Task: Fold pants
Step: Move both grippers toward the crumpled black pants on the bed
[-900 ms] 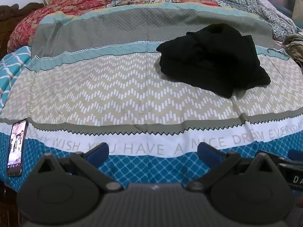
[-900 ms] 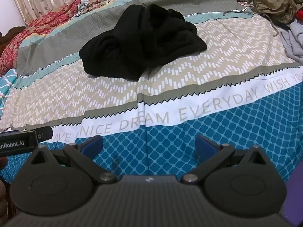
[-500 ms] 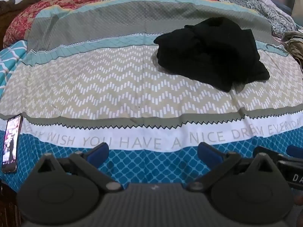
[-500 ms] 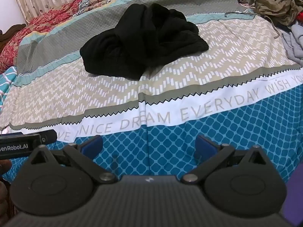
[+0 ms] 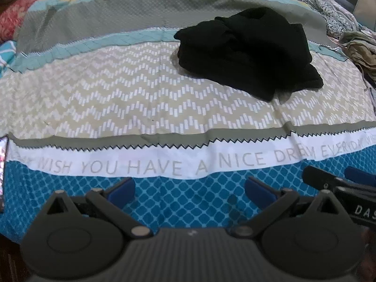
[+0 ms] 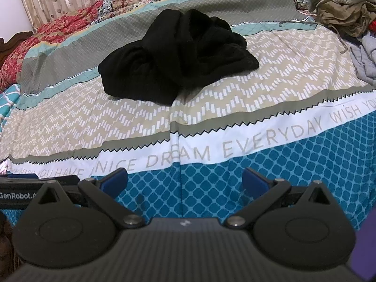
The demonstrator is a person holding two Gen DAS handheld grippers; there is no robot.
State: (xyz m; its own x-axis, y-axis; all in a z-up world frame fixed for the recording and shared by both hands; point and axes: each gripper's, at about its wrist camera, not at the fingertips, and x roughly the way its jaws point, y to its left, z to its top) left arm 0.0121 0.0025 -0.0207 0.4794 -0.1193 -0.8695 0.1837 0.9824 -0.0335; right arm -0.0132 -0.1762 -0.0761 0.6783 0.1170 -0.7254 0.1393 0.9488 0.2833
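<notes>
Plainly, both tools stand with jaws spread wide and nothing between them. The left gripper (image 5: 189,188) hovers over the blue diamond band of the bedspread (image 5: 117,98), on the near side of its lettered white stripe (image 5: 145,164); the right gripper (image 6: 184,178) hangs over the same band, close beside it. Beyond that stripe, across the tan zigzag panel, the black pants (image 5: 249,51) lie in a crumpled heap, well apart from either tool. From the left gripper the heap sits ahead and off to the right; from the right gripper, the pants (image 6: 181,58) are almost straight ahead. The right hand therefore looks nearer. No long axis can be read from the bundle.
</notes>
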